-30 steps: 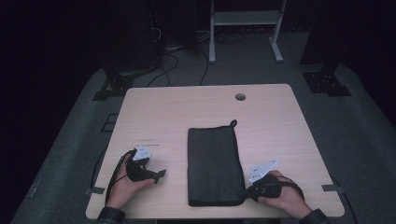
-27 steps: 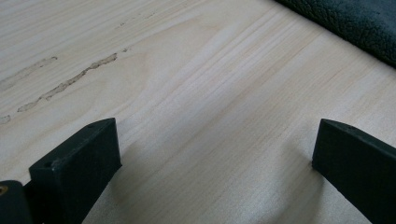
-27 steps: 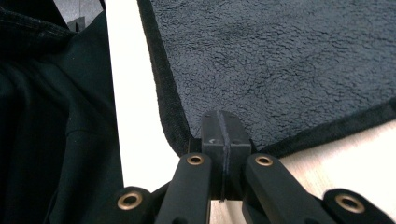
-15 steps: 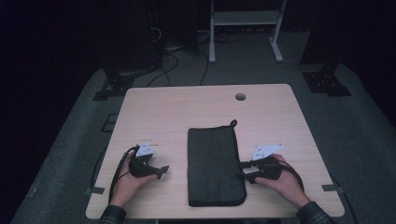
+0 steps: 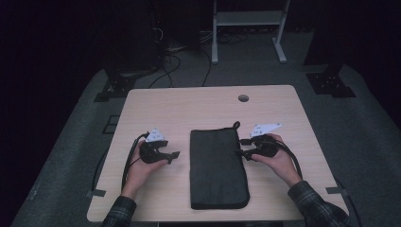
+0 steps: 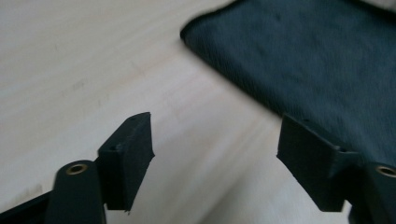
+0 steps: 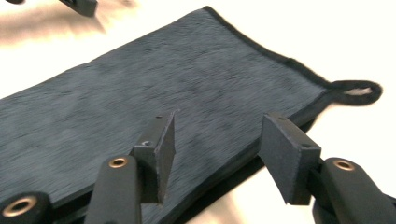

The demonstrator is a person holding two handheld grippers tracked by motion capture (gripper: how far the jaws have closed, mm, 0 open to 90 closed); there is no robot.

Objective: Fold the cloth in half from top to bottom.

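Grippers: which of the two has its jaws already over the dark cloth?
The right gripper: its open jaws reach over the folded dark cloth's long edge near the hanging loop. The left gripper, also open, is over bare table beside the cloth.

A dark pouch (image 5: 219, 168) lies flat on the desk (image 5: 189, 106), the left tool (image 5: 173, 155) and right tool (image 5: 242, 147) flanking it.
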